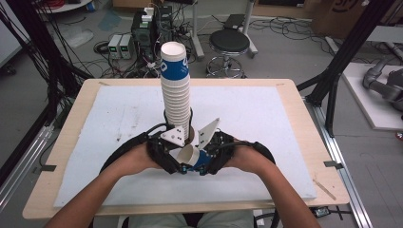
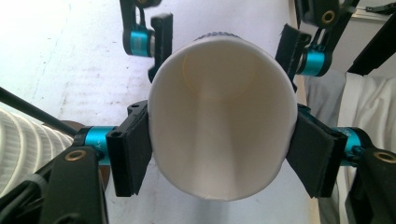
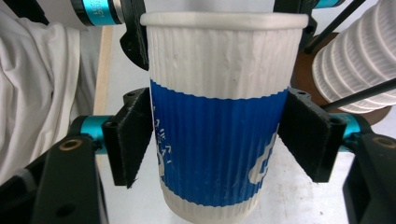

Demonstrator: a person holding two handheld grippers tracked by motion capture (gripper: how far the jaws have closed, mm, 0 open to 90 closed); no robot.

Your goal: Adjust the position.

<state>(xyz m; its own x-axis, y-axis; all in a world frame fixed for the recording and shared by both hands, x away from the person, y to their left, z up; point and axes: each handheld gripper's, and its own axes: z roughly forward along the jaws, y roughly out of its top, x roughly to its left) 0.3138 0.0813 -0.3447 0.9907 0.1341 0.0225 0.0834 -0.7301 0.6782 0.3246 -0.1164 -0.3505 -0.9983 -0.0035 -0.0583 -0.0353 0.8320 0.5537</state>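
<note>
Just in front of the tall stack of ribbed paper cups (image 1: 175, 85) on the worktop (image 1: 285, 142), both claws, left (image 1: 177, 159) and right (image 1: 205, 159), pinch one blue-and-white ribbed paper cup (image 1: 194, 156) on its side, probably to hand it across.

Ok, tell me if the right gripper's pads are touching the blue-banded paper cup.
Touching. In the right gripper view both pads press flat against the paper cup's blue band, with no gap on either side.
</note>
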